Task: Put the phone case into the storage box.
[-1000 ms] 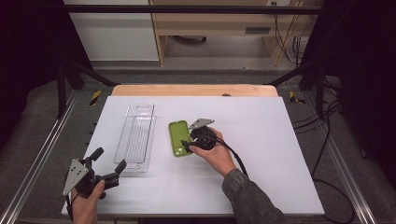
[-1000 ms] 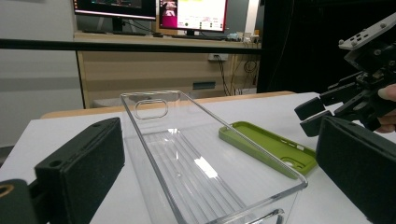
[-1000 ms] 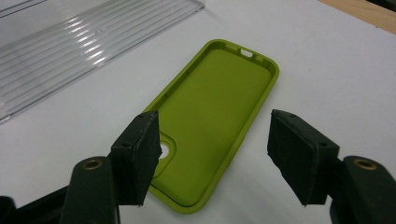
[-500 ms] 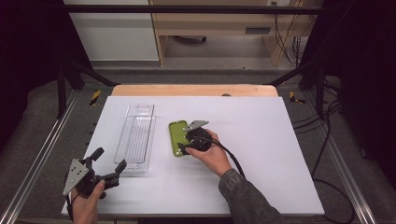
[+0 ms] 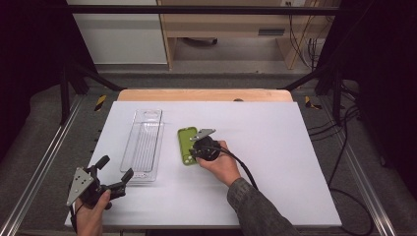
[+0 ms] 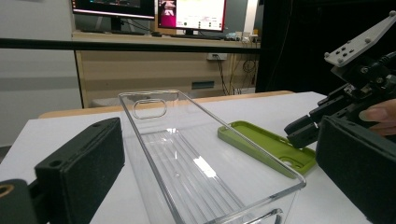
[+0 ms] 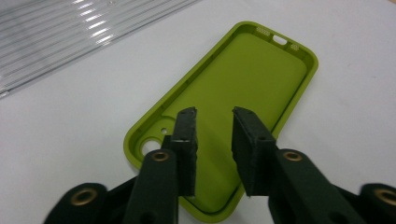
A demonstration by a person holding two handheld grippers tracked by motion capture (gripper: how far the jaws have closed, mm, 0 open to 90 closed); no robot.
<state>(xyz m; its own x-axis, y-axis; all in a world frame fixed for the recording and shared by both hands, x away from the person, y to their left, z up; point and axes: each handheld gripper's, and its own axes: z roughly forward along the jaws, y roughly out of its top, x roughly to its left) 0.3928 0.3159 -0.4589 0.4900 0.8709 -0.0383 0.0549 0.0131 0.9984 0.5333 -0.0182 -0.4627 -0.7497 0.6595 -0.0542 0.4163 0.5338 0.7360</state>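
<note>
A lime-green phone case (image 5: 186,138) lies open side up on the white table, just right of a clear plastic tray (image 5: 145,140). My right gripper (image 5: 191,153) hangs over the case's near end by the camera hole. Its jaws have just been closing and now stand narrow with a gap. In the right gripper view (image 7: 214,116) the case's inner face (image 7: 252,70) shows through that gap, and the pads press on nothing. My left gripper (image 5: 115,168) stands open at the front left, facing the tray's near end (image 6: 149,100).
The white table top (image 5: 275,147) reaches right and forward of the case. A wooden strip (image 5: 201,95) runs along its far edge. Metal frame rails (image 5: 44,162) flank both sides. A cable trails from the right gripper along the forearm.
The right gripper has edged slightly left over the case's near end. The left gripper, the case and the tray have stayed where they were.
</note>
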